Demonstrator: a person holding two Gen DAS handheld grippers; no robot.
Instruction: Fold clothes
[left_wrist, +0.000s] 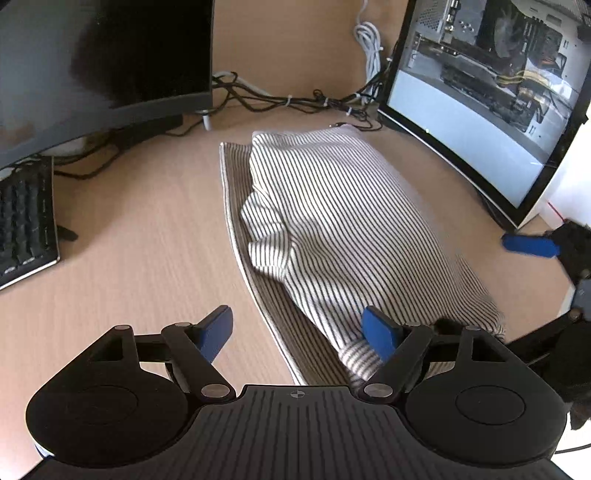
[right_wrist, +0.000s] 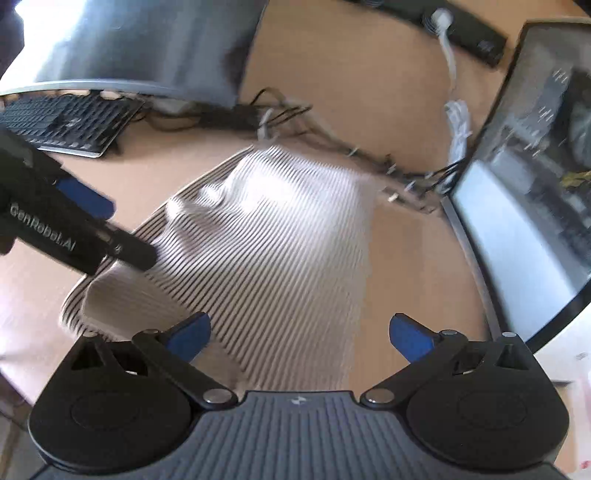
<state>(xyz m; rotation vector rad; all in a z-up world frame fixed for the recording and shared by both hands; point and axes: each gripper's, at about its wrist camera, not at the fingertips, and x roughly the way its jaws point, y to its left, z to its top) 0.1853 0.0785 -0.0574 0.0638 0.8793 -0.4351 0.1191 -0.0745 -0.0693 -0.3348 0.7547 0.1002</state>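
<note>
Striped garment (left_wrist: 332, 221) folded on desk (left_wrist: 147, 240), left gripper (left_wrist: 299, 332) and right gripper (right_wrist: 299, 332) angled downward, jaws wide apart, holding nothing

An office or computer workspace: a wooden bench (left_wrist: 147, 240) carries monitors (left_wrist: 92, 55), a keyboard (left_wrist: 26, 218) and tangled cables (left_wrist: 295, 101).

Ahead of the black left gripper (left_wrist: 299, 332) with blue pads lies a white garment (left_wrist: 332, 221) with thin dark stripes on a pale wood-grain desk (left_wrist: 140, 236).
</note>
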